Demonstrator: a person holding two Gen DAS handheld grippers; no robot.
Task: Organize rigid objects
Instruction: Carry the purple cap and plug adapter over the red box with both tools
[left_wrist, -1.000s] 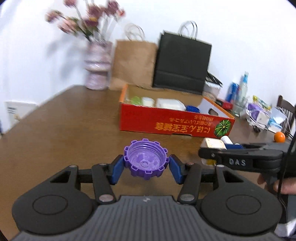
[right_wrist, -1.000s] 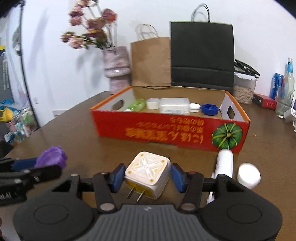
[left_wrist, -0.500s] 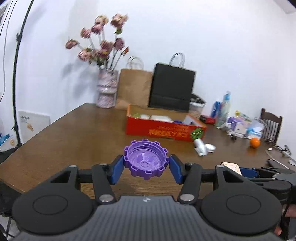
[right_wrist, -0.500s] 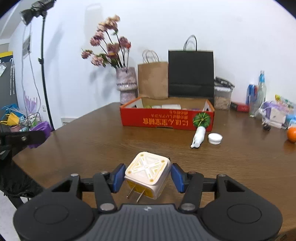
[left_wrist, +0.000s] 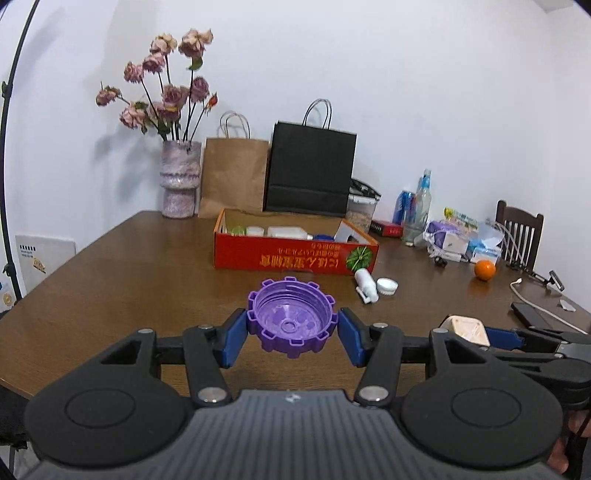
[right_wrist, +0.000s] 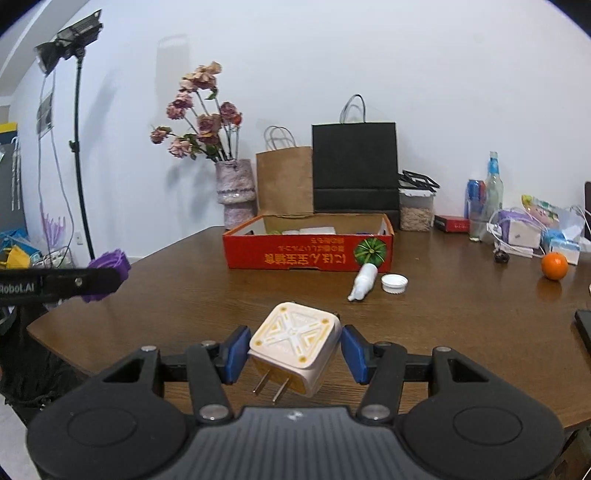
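The purple cap (left_wrist: 291, 317) is clamped in the left gripper (left_wrist: 291, 332), and the plug adapter (right_wrist: 294, 347) in the right gripper (right_wrist: 294, 349). The red box (right_wrist: 306, 254) lies at twelve o'clock, well apart, its long axis crosswise; neither hand is judged clearly nearer.

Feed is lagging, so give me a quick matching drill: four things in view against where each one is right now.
1. purple cap
2. plug adapter
3. white bottle
4. orange

A. lying on the table in front of the red box
B. between the right gripper jaws
C. far right on the table
D. between the left gripper jaws

Pairs: 1-D, 2-B, 3-A, 4-C
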